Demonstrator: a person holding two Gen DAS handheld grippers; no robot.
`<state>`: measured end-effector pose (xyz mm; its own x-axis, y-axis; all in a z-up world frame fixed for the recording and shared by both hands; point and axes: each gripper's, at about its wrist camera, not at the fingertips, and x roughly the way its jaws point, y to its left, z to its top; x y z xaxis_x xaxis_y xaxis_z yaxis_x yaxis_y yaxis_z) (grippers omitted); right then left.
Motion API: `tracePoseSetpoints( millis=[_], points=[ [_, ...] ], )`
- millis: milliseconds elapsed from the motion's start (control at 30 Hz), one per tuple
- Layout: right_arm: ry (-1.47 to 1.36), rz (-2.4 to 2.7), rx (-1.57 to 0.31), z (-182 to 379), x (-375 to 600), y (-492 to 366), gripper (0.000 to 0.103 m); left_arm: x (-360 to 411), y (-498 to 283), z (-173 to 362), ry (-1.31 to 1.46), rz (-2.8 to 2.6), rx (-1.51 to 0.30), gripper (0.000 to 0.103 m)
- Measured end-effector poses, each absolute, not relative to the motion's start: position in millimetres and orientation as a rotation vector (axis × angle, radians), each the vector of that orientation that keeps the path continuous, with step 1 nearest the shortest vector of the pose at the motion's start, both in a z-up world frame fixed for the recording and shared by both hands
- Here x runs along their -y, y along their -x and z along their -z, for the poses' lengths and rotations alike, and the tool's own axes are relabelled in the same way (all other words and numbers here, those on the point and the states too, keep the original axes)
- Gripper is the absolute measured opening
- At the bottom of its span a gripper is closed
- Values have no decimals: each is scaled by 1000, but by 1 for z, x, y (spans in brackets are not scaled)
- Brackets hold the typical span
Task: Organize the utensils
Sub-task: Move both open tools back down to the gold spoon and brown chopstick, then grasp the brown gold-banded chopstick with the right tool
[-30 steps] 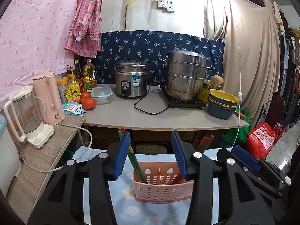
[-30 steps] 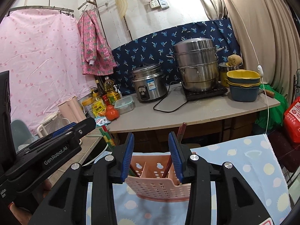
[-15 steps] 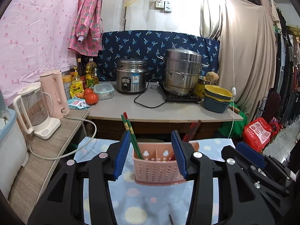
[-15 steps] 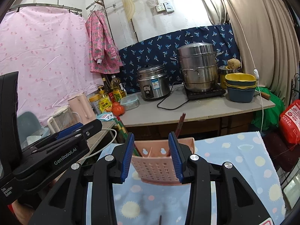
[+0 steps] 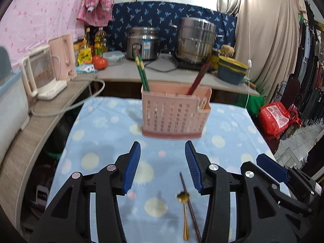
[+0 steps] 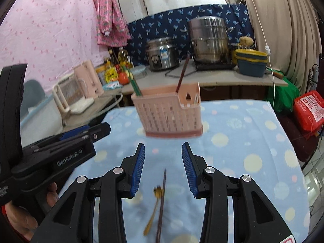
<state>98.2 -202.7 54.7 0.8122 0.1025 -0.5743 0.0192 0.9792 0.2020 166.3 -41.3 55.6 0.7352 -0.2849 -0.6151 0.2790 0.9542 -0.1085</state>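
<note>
A pink slotted utensil basket stands on the blue dotted cloth. Green chopsticks lean in its left part and dark red chopsticks in its right. Nearer me lie a gold spoon and a dark chopstick, side by side. My left gripper hovers open above the cloth, the spoon just right of its gap. My right gripper is open too, with spoon and chopstick below its gap. Nothing is held.
A counter behind holds a rice cooker, a steel steamer pot, stacked bowls, bottles and tomatoes. A kettle and a pink jug stand on the left shelf. A red bag lies at right.
Both grippers have drawn back and dipped. The basket has shifted from between the fingers to beyond them, and the spoon and chopstick have come into view.
</note>
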Motion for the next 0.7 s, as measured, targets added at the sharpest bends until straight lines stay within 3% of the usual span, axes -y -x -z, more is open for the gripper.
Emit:
tracePoseSetpoints(
  millis=[367, 700],
  points=[
    [-172, -75, -841, 30, 179, -32, 38, 22, -107, 26, 16, 281, -859, 43],
    [-140, -86, -909, 66, 161, -9, 34, 19, -70, 73, -25, 273, -950, 43]
  ],
)
